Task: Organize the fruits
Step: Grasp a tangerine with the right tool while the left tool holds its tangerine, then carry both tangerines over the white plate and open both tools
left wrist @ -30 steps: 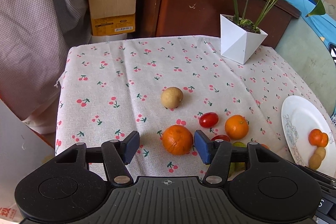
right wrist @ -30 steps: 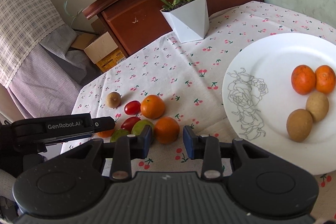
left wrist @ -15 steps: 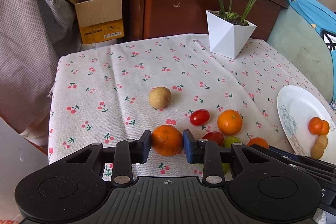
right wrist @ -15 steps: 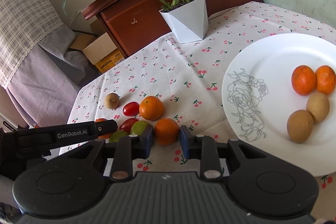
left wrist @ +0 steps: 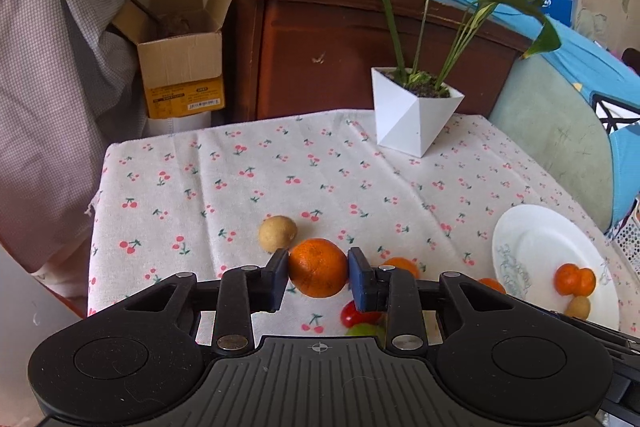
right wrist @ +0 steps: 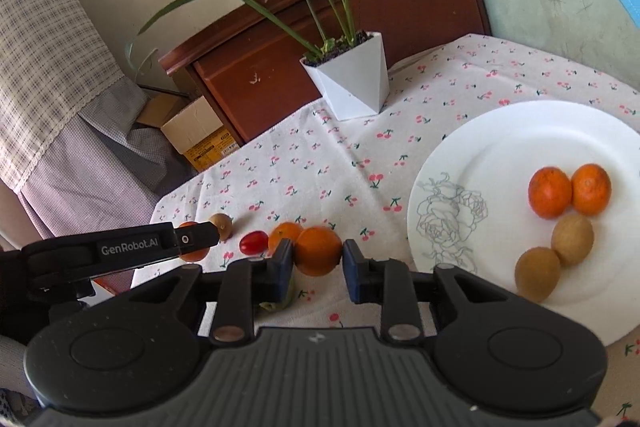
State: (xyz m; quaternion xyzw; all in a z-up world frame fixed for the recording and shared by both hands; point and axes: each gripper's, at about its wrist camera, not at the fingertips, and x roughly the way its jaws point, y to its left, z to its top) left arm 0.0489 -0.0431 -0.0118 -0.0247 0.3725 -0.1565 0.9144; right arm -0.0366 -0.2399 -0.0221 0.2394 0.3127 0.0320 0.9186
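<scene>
Left gripper and right gripper fingers each clench an orange.

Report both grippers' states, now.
Left gripper: shut on an orange.
Right gripper: shut on another orange.

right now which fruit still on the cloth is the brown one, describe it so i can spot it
Start at the white plant pot on the cherry-print tablecloth and come toward the near edge. The brown fruit sits alone, left of the fruit cluster. It is the only dull tan, round one off the plate.
</scene>
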